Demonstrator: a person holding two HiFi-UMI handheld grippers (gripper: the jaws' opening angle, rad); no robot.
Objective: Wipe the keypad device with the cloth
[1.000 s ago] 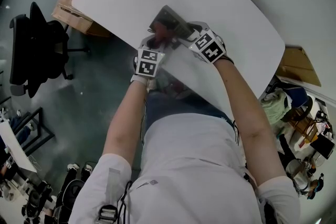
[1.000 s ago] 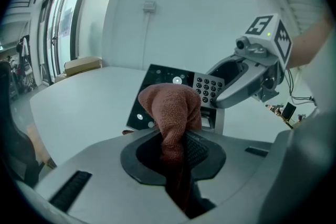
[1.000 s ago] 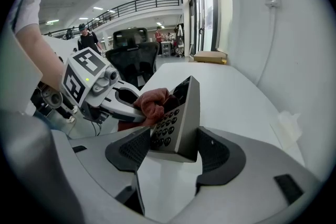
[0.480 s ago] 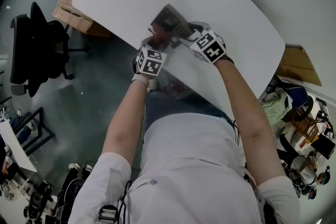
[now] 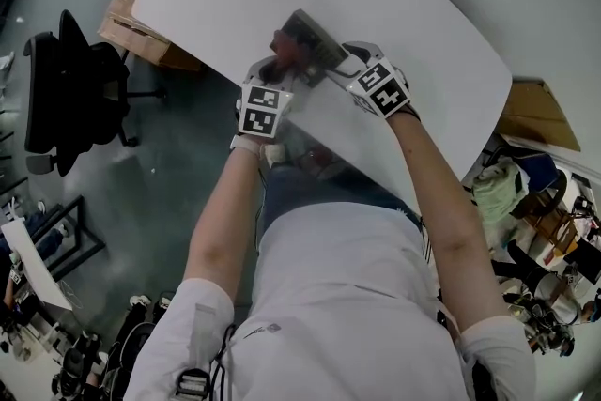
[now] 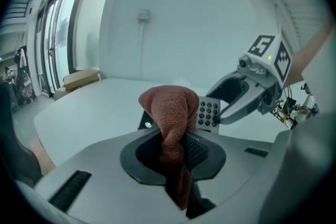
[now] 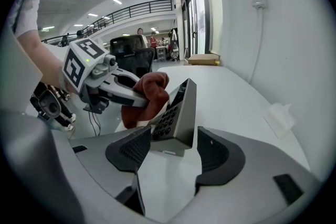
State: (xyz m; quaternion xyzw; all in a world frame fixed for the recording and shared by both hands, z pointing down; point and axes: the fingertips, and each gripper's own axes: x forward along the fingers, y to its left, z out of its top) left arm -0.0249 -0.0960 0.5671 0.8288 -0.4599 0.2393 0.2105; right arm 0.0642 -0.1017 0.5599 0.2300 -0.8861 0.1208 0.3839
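White tabletop [image 5: 423, 33] lies under both tools near its front edge. Raised over it, the right gripper [image 7: 170, 147] has its ribbed pads closed on the near end of the keypad device [image 7: 176, 113], a grey slab tilted on edge. Its long axis runs away from those jaws and its dark keys face left. From that side, the left gripper [image 6: 176, 149] pinches a rust-brown terry cloth [image 6: 170, 113], whose bunched end touches the key face.
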